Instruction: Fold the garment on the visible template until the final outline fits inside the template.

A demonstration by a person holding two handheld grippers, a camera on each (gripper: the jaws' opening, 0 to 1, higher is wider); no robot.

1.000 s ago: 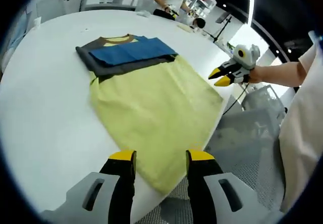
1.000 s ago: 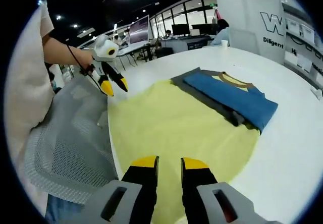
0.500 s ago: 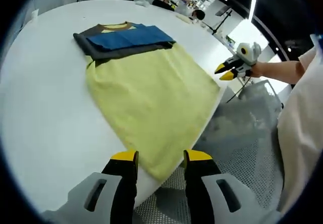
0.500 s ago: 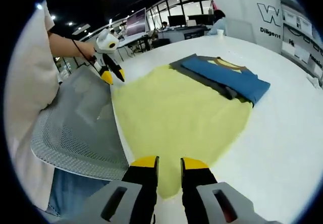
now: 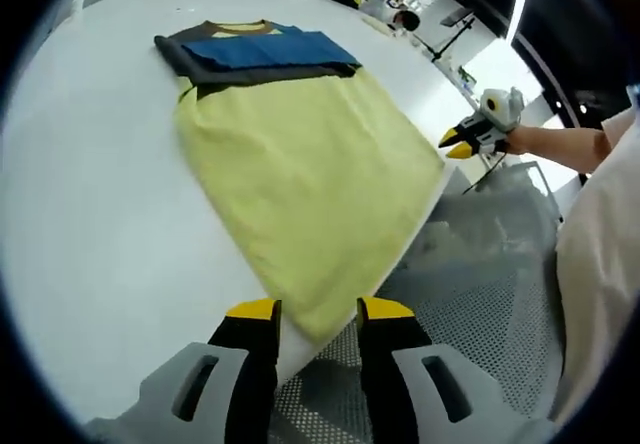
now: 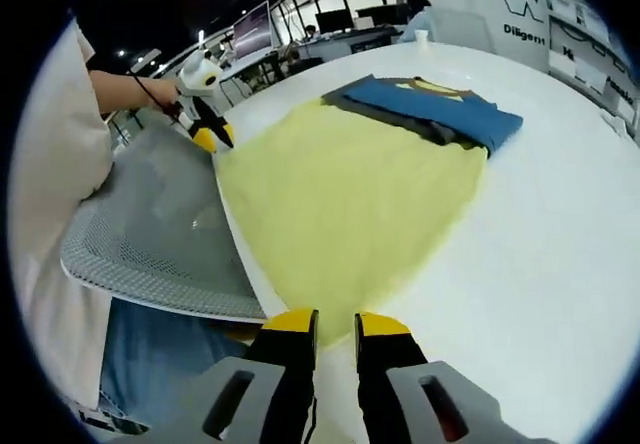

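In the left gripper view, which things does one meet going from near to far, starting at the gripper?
left gripper → yellow cloth → folded blue and grey garment → bare white table beyond it

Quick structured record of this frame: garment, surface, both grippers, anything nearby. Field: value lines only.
garment: yellow T-shirt lying flat, blue and grey sleeves folded across the top
surface: white table, shirt hem at its near edge
left gripper: fingers apart, at the hem corner, nothing held
right gripper: fingers apart, at the other hem corner, nothing held
nearby: grey mesh chair beside the table
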